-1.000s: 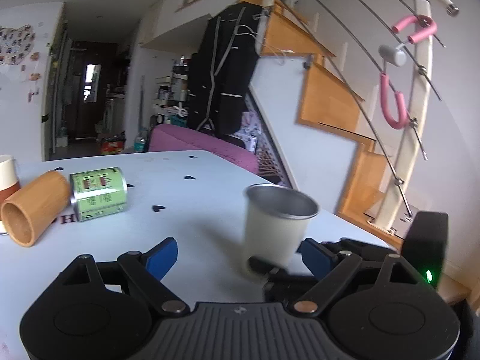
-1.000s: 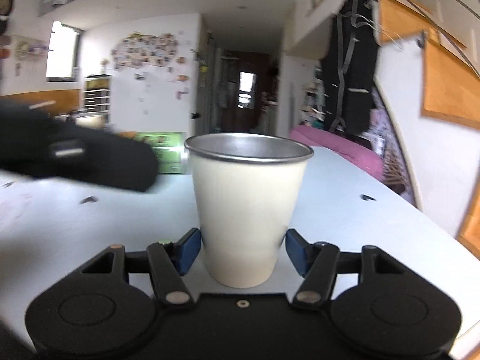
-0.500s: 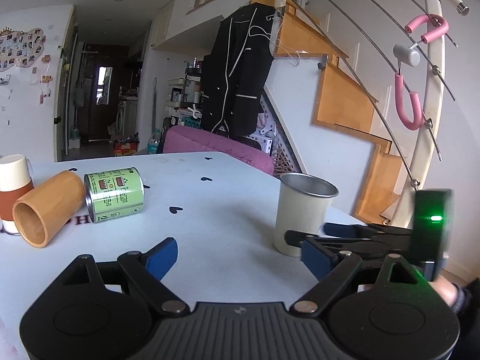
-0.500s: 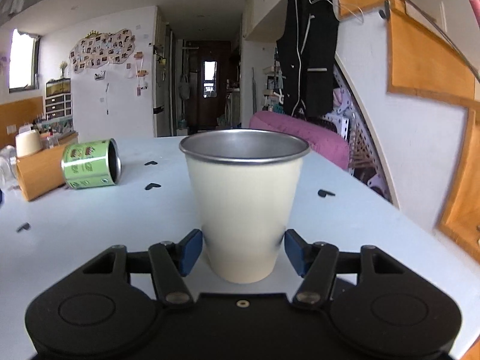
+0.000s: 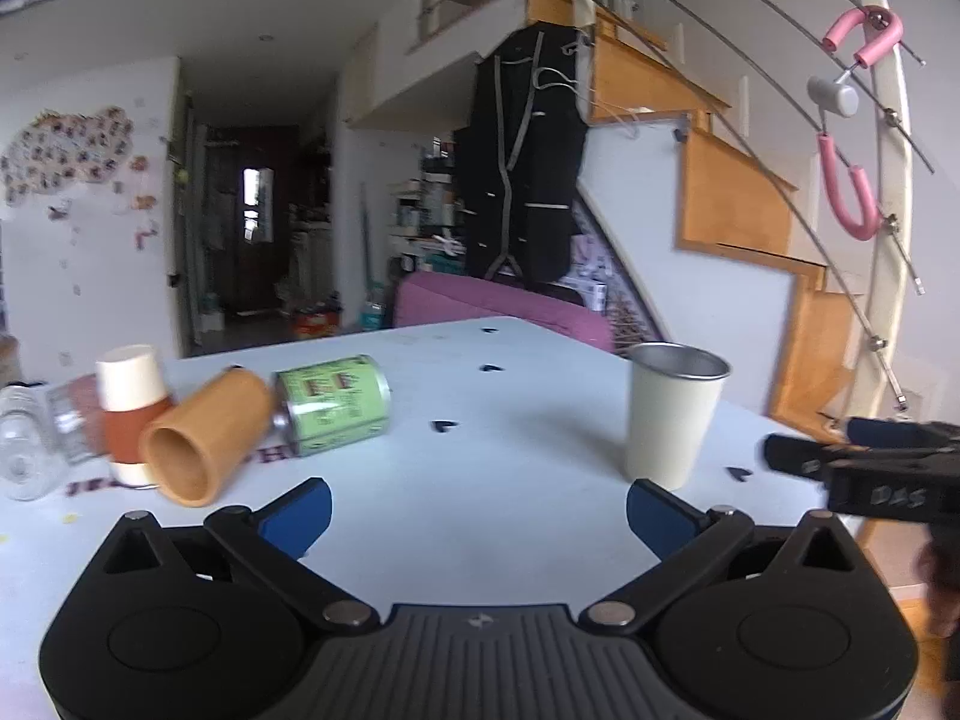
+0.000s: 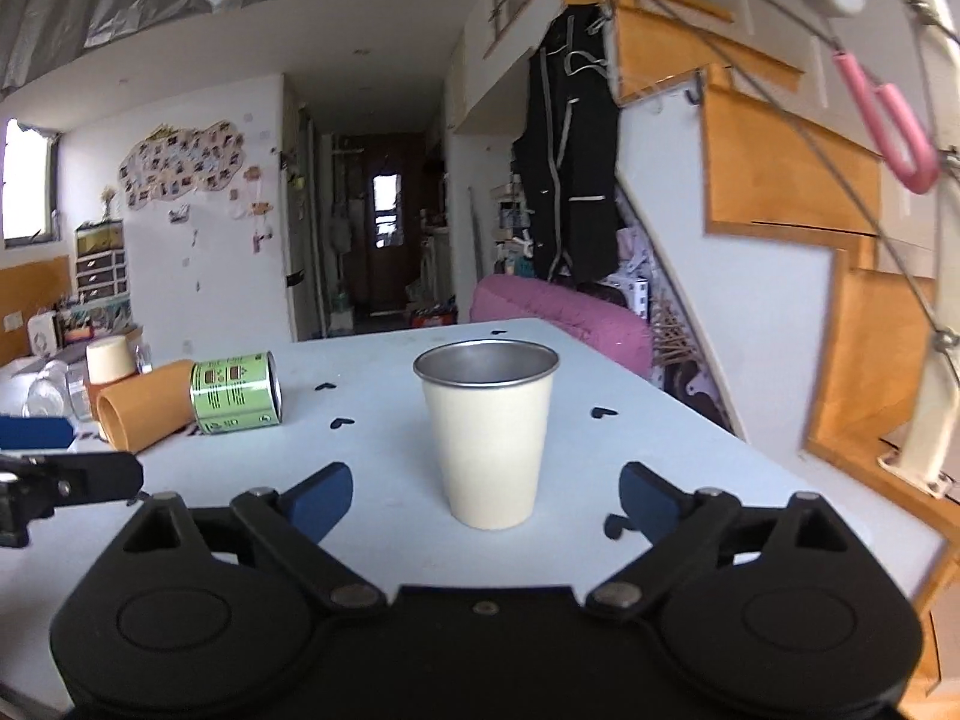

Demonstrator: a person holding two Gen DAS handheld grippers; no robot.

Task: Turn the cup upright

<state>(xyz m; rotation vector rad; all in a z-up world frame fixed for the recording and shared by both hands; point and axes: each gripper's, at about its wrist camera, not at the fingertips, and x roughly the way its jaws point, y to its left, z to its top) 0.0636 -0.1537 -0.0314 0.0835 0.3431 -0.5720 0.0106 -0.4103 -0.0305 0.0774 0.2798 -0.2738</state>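
Note:
A cream cup with a metal rim (image 6: 489, 438) stands upright on the white table (image 6: 384, 468), mouth up. It also shows in the left wrist view (image 5: 669, 417) at the right. My right gripper (image 6: 485, 495) is open, its blue pads (image 6: 318, 495) wide apart, just short of the cup and not touching it. My left gripper (image 5: 477, 510) is open and empty over bare table, left of the cup. The right gripper's fingers (image 5: 852, 465) show at the right edge of the left wrist view.
A green tin (image 5: 330, 405) and a wooden cup (image 5: 201, 444) lie on their sides at the left. A white and orange container (image 5: 129, 402) and clear glassware (image 5: 24, 450) stand behind them. The table edge (image 6: 840, 498) runs along the right, beside a wooden staircase.
My right gripper has opened, let go of the cup and drawn back. The cup stays upright on the table. My left gripper has moved back and to the left.

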